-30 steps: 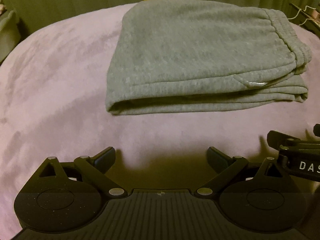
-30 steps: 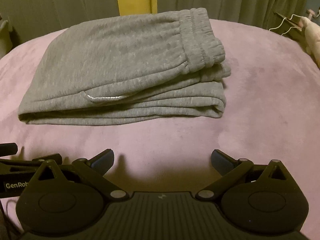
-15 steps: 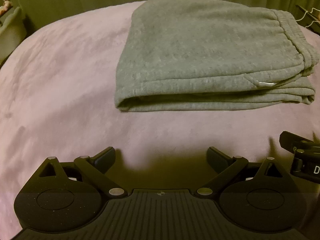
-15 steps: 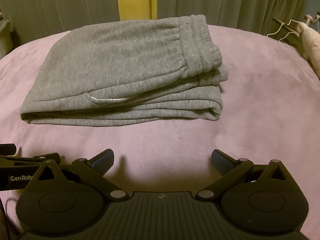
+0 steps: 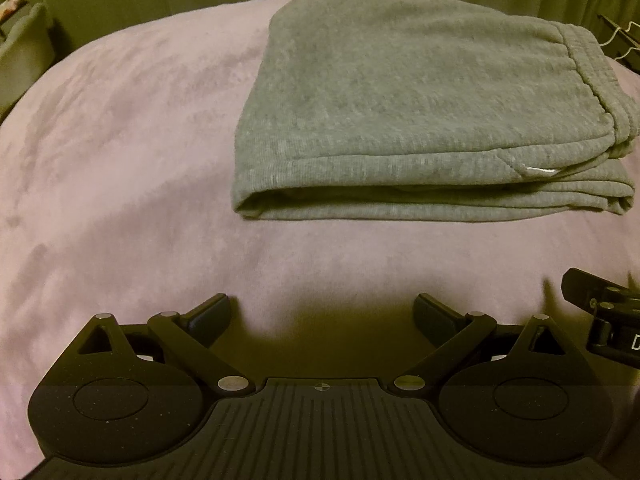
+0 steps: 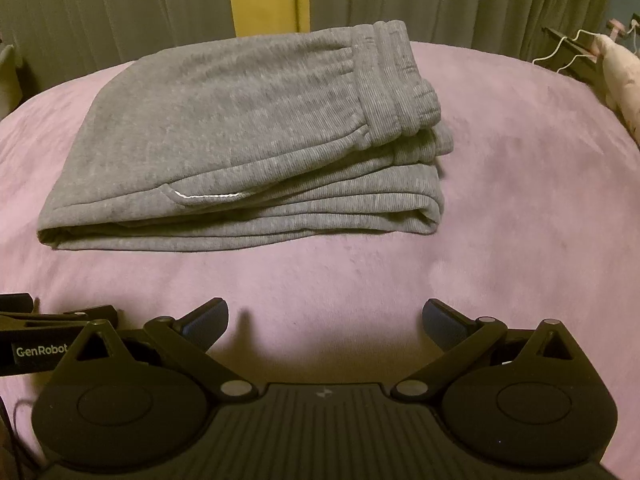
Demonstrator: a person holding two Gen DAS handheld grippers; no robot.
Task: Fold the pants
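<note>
Grey sweatpants [image 5: 420, 112] lie folded in a flat stack on the pink bed cover, with the ribbed waistband at the right end. In the right wrist view the same pants [image 6: 240, 140] fill the middle, waistband on top at the right and a white-edged pocket facing me. My left gripper [image 5: 322, 316] is open, held back from the stack's near edge with nothing between its fingers. My right gripper [image 6: 324, 320] is open too, empty, and apart from the pants. Each gripper's body shows at the edge of the other's view.
The pink bed cover [image 5: 120, 160] spreads wide to the left of the pants and in front of them. Grey-green curtains [image 6: 460, 0] and a yellow strip hang behind. A dark rack with white hangers [image 6: 568, 52] stands at the far right, and a grey-green box [image 5: 24, 48] at the far left.
Both grippers have drifted back and slightly left, so the pants sit further right in the left view and smaller in the right view. Jaws stay open; the pants have not moved.
</note>
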